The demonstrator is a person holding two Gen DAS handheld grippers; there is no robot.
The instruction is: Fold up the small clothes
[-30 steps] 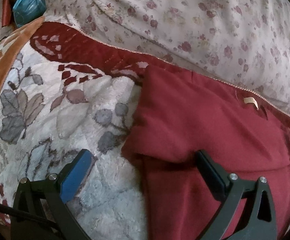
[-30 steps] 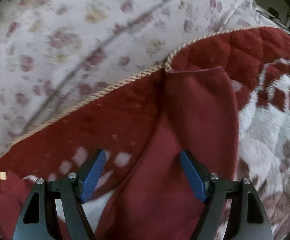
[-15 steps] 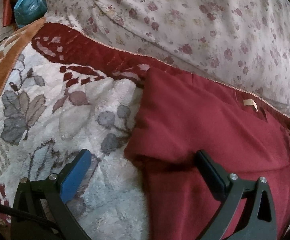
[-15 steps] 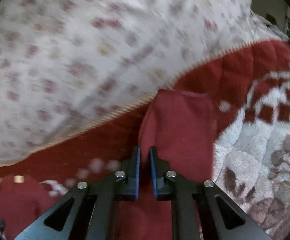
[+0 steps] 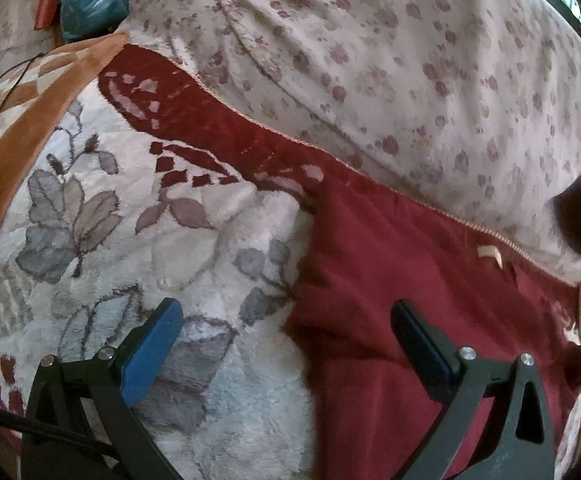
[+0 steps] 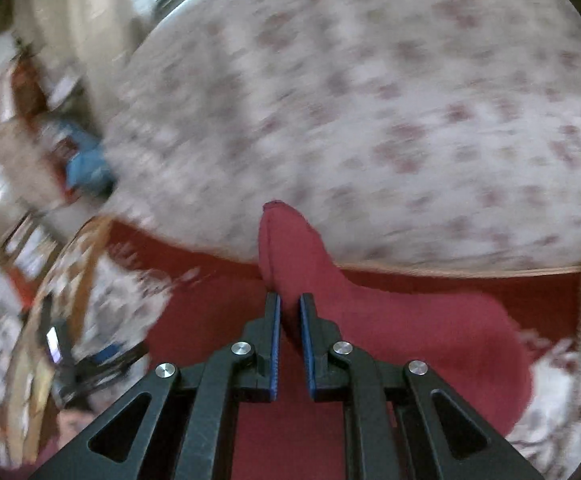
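Right gripper pinched nearly shut on a raised fold of the dark red fleece garment, blue-lined fingers close together with cloth between them, the gripped end lifted in a narrow peak against the blurred cream floral-print quilt. Left gripper spread wide and holding nothing, its left blue pad over the plush white blanket with grey leaf pattern, its right finger resting on or just above the garment, which lies flat on that blanket by its maroon corded border. Beyond, the floral quilt and a teal plastic bag at the far left.
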